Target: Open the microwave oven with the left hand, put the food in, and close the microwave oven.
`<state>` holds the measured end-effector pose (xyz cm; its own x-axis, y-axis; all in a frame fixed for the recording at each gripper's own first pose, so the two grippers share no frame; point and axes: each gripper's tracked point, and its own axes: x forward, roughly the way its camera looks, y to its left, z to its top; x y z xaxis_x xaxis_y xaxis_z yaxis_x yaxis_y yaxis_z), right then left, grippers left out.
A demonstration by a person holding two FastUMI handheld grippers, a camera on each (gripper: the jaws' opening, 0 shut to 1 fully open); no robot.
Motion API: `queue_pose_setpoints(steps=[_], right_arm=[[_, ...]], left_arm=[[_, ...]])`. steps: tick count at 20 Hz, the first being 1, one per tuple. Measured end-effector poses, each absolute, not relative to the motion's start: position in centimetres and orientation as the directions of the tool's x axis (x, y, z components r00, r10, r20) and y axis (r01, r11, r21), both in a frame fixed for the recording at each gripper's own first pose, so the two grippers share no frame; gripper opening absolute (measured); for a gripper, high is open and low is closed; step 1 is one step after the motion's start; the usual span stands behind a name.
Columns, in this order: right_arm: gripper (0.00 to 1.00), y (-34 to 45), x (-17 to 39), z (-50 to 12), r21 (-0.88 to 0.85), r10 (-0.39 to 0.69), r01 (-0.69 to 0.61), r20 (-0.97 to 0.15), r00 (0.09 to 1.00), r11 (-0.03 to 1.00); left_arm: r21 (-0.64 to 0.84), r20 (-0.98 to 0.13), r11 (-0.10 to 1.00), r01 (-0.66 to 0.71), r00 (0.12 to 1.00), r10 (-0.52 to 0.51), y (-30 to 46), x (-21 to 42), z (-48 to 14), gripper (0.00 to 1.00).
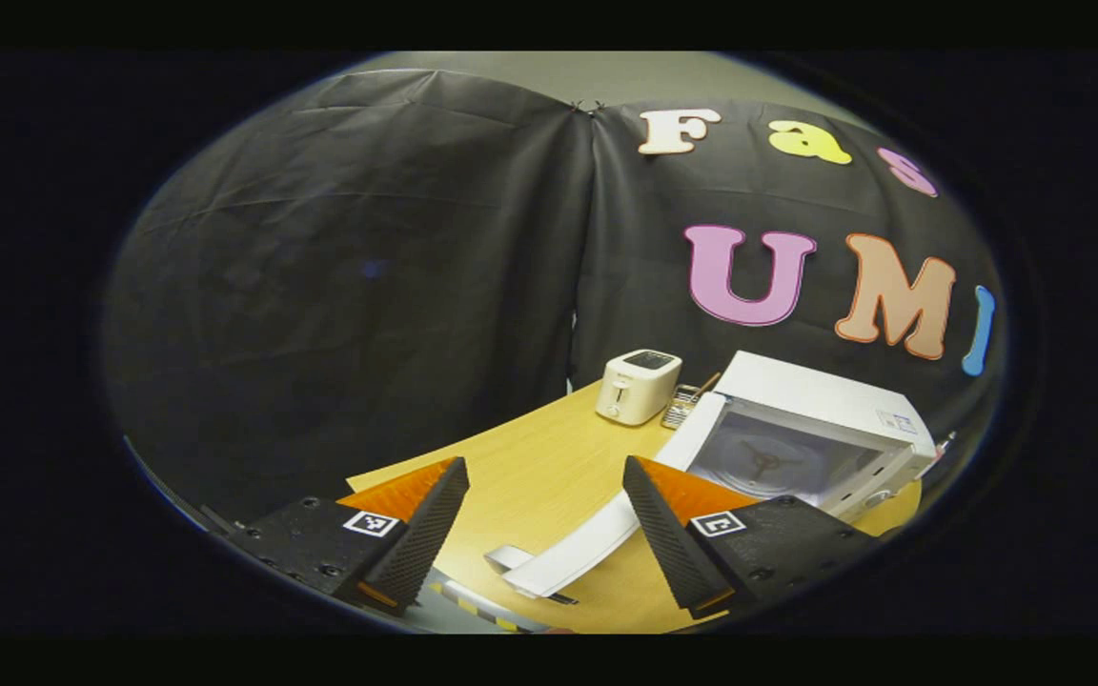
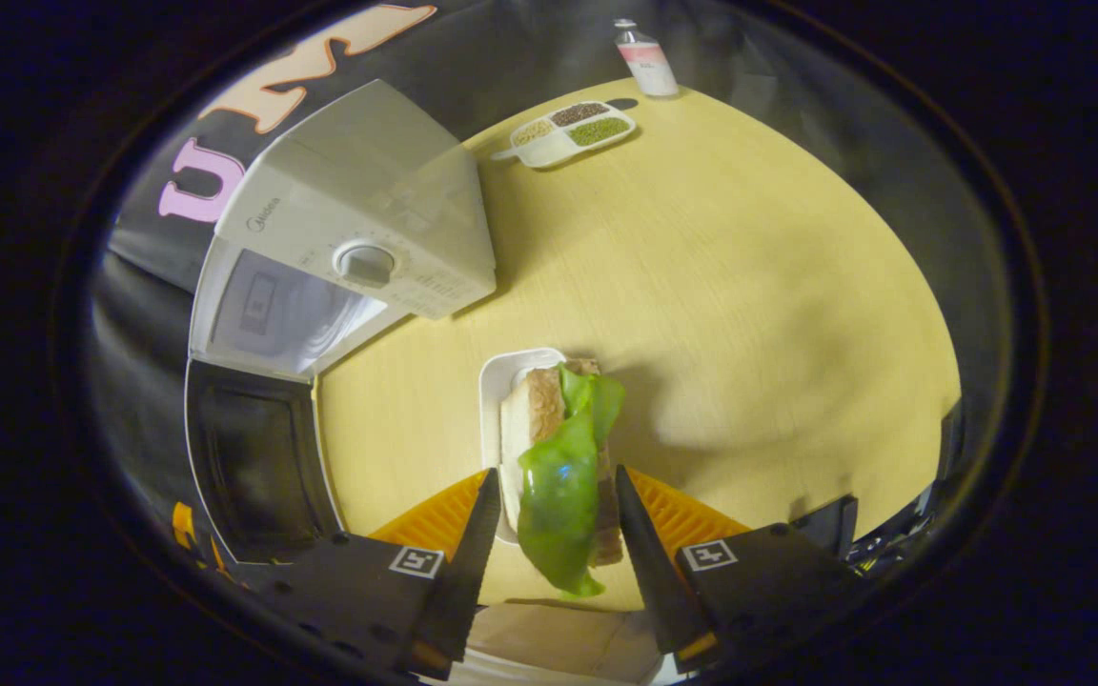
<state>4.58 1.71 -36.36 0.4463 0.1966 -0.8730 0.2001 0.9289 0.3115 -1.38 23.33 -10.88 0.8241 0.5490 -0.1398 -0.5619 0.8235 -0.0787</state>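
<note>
Pale wooden table runs under both views, booth cloth behind it. Nearest in the right gripper view, the right gripper has its fingers apart on either side of the sandwich, which lies on a small white tray; whether they touch it I cannot tell. Loose lettuce hangs over the bread, so a squeeze low or off-centre could shed it or tip the tray. Beyond stands the microwave, its door swung open, cavity bare. The left gripper hangs open and empty near the door edge, which a careless swing could knock. Farther off sit a toaster and a divided dish.
</note>
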Motion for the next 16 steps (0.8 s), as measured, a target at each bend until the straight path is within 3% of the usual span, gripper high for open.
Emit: queue_pose_setpoints(steps=[2,3,4,5,6,7,8,9,11,12,13,16], right_arm=[[0.65,1.5,4.6,-36.5,0.321,0.201,0.216,-0.875,0.441,0.922],[0.51,1.7,4.6,-36.5,0.343,0.216,0.232,-0.871,0.441,0.910],[0.56,1.8,4.6,-36.5,0.370,0.233,0.253,-0.865,0.444,0.894],[0.48,1.9,4.4,-36.6,0.392,0.249,0.271,-0.863,0.440,0.879],[0.53,1.9,4.4,-36.6,0.410,0.261,0.288,-0.859,0.442,0.865],[0.47,2.0,4.6,-36.6,0.427,0.271,0.296,-0.852,0.448,0.854],[0.48,2.4,5.0,-36.4,0.464,0.297,0.308,-0.837,0.460,0.830],[0.31,2.7,4.8,-36.3,0.482,0.306,0.324,-0.830,0.466,0.814],[0.31,2.7,4.7,-36.3,0.488,0.309,0.327,-0.827,0.469,0.809],[0.37,2.8,4.7,-36.2,0.485,0.308,0.323,-0.828,0.468,0.813],[0.37,2.9,4.7,-36.1,0.483,0.308,0.318,-0.828,0.468,0.816],[0.37,2.9,4.5,-35.2,0.492,0.310,0.316,-0.820,0.480,0.812]], left_arm=[[-0.076,-0.142,0.826,-0.558,0.826,0.545,23.0,-1.5,-10.9,0.95],[-0.077,-0.144,0.830,-0.553,0.829,0.540,22.8,-1.3,-10.9,0.95],[-0.079,-0.145,0.833,-0.547,0.833,0.533,22.6,-1.2,-10.9,0.95],[-0.079,-0.145,0.836,-0.543,0.836,0.529,22.4,-1.2,-10.9,0.95],[-0.082,-0.146,0.839,-0.538,0.839,0.524,22.2,-1.1,-11.0,0.95],[-0.086,-0.150,0.840,-0.536,0.840,0.521,22.0,-1.1,-11.1,0.95],[-0.089,-0.155,0.841,-0.534,0.841,0.518,21.9,-1.2,-11.0,0.95],[-0.094,-0.156,0.841,-0.532,0.842,0.516,21.7,-1.0,-11.1,0.95],[-0.104,-0.155,0.847,-0.522,0.849,0.504,21.3,-0.7,-11.1,0.95],[-0.105,-0.157,0.850,-0.516,0.853,0.499,21.2,-0.6,-11.1,0.95],[-0.103,-0.158,0.853,-0.512,0.855,0.494,21.0,-0.5,-11.1,0.91],[-0.104,-0.156,0.859,-0.501,0.861,0.483,21.1,-0.3,-11.0,0.95]])
